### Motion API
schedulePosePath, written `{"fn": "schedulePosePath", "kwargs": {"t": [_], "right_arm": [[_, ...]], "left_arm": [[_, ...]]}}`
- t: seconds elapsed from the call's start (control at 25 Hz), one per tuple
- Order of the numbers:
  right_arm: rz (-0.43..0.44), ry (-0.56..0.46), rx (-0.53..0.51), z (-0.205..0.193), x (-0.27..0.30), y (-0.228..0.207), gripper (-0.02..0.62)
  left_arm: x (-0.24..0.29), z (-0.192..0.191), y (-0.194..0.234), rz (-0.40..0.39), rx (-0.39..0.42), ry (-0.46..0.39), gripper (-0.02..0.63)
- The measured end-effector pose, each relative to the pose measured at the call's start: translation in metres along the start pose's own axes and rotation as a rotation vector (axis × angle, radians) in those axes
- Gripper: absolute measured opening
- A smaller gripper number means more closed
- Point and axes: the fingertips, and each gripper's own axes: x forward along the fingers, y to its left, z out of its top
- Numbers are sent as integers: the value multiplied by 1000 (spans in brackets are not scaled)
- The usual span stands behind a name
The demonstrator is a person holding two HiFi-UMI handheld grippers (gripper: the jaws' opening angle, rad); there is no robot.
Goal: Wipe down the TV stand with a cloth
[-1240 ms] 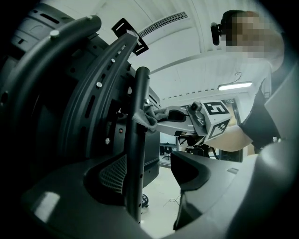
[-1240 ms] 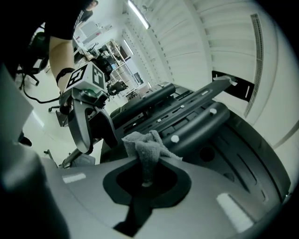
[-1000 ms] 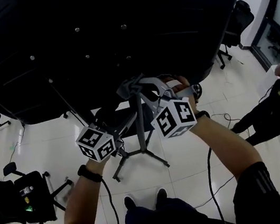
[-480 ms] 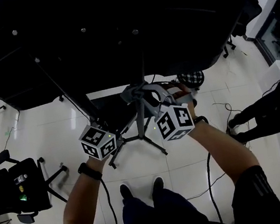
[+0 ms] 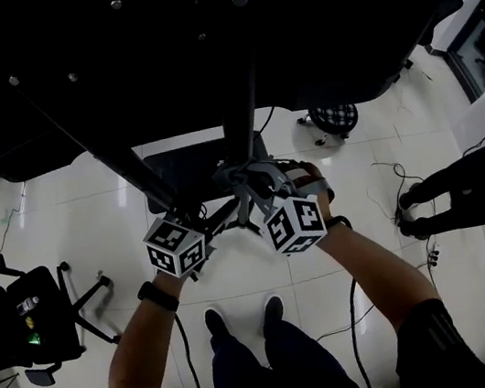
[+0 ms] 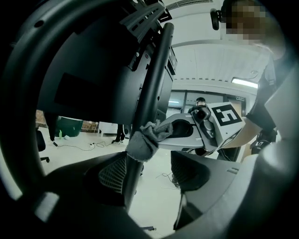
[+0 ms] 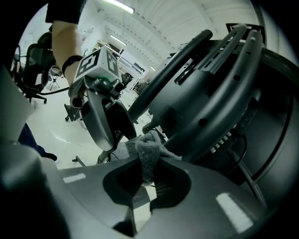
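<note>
TV stand (image 5: pixel 239 96): by which tool is it met, and how is that tool set?
— By the right gripper (image 7: pixel 147 182). Its jaws are closed on a fold of the grey cloth (image 7: pixel 147 156), and the bunched end beyond the tips is pressed against the stand's round black post (image 7: pixel 177 65).

Which way does the post lie from those jaws?
— Straight ahead of the tips, touching the cloth. Its long axis is seen to run up and away from the jaws towards the dark back of the screen, so a stroke along it, up or down, is judged to be what comes next, not one across it.

And the other tool?
— The left gripper (image 6: pixel 149 172) is held with its jaws wide apart and nothing is clamped. The post crosses just in front of one of its pads; whether it is touched cannot be told. It is placed just beside the right gripper, on the opposite side of the post.

Which is nearer?
— Both are close, but only the right is in contact, through the cloth.

What is counted?
— One cloth, two grippers, one round post, and one slotted rail (image 7: pixel 233 51) beside it.
</note>
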Motion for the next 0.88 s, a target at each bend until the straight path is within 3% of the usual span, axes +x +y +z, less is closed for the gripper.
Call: {"fn": "schedulePosePath", "kwargs": {"t": [0.64, 0.88], "right_arm": [[109, 136, 191, -121, 88, 125, 21], [147, 204, 184, -163, 117, 168, 21]], "left_arm": [[28, -155, 50, 40, -146, 101, 324], [39, -204, 56, 35, -178, 149, 325]]}}
